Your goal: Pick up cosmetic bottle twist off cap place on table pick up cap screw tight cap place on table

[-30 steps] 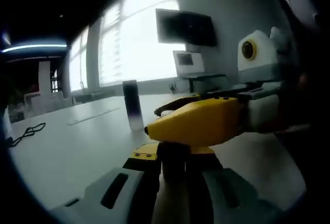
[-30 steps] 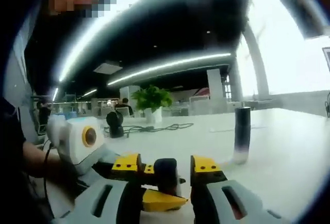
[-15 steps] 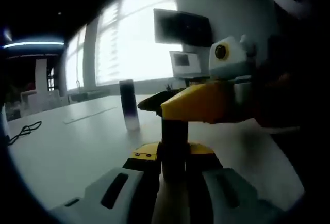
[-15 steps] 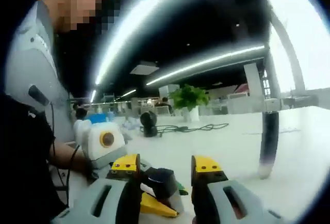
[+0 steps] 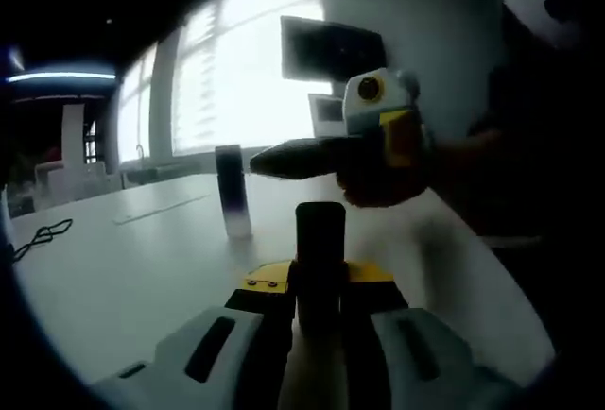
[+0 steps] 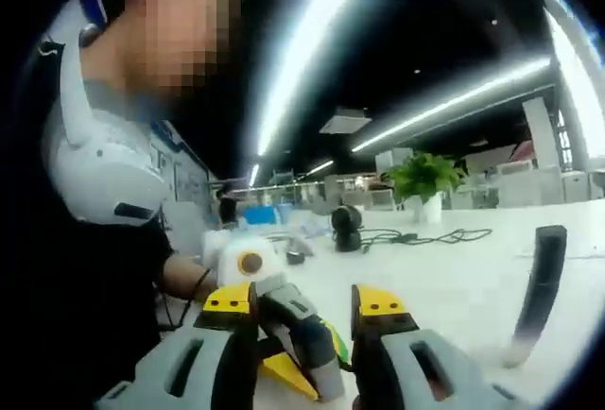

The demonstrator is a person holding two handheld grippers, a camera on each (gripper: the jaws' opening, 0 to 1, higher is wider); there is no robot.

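My left gripper (image 5: 319,278) is shut on a small dark cosmetic bottle (image 5: 319,235), which stands upright between its yellow pads. My right gripper (image 5: 284,158) hovers just above and behind the bottle's top without touching it, seen from the side. In the right gripper view, my right gripper (image 6: 304,301) has its yellow pads apart, and nothing is pressed between them. Beyond that gap, the left gripper (image 6: 307,351) holds the dark bottle (image 6: 301,327) tilted. I cannot make out a separate cap.
A tall dark-topped bottle (image 5: 230,191) (image 6: 537,287) stands alone on the white table (image 5: 123,268). A wall monitor (image 5: 333,49) hangs behind it. A black cable (image 5: 38,235), a potted plant (image 6: 423,179) and a round black device (image 6: 346,221) lie further off. The person (image 6: 104,174) is close on the left.
My right gripper has lifted up and back off the top of the held bottle. Its view has swung towards the person. The left gripper has kept its hold.
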